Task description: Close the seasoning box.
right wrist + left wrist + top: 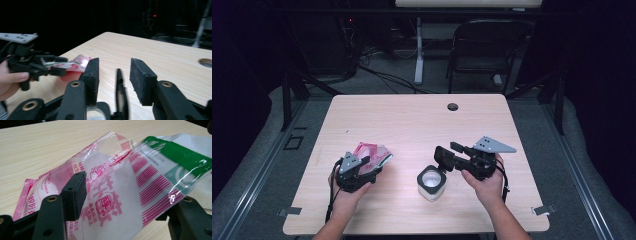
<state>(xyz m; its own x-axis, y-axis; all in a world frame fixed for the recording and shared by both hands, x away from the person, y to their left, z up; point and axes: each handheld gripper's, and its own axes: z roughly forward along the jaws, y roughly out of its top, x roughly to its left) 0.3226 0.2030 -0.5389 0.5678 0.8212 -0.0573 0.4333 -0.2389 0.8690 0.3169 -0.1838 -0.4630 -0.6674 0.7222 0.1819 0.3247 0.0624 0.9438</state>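
Between left jaws, crinkly plastic bag point(120, 182)

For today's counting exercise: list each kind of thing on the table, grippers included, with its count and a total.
Printed plastic bag: 1
Black-lidded jar: 1
Grippers, left gripper and right gripper: 2
Total: 4

Pink-printed plastic bag point(373, 154) raised off table; white jar point(431, 182) upright.

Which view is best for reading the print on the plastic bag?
Left gripper view: the plastic bag is close up, with pink stripes, characters and a green band legible. The high view shows it small at the left gripper. The right gripper view shows a blurred pink patch of it far off.
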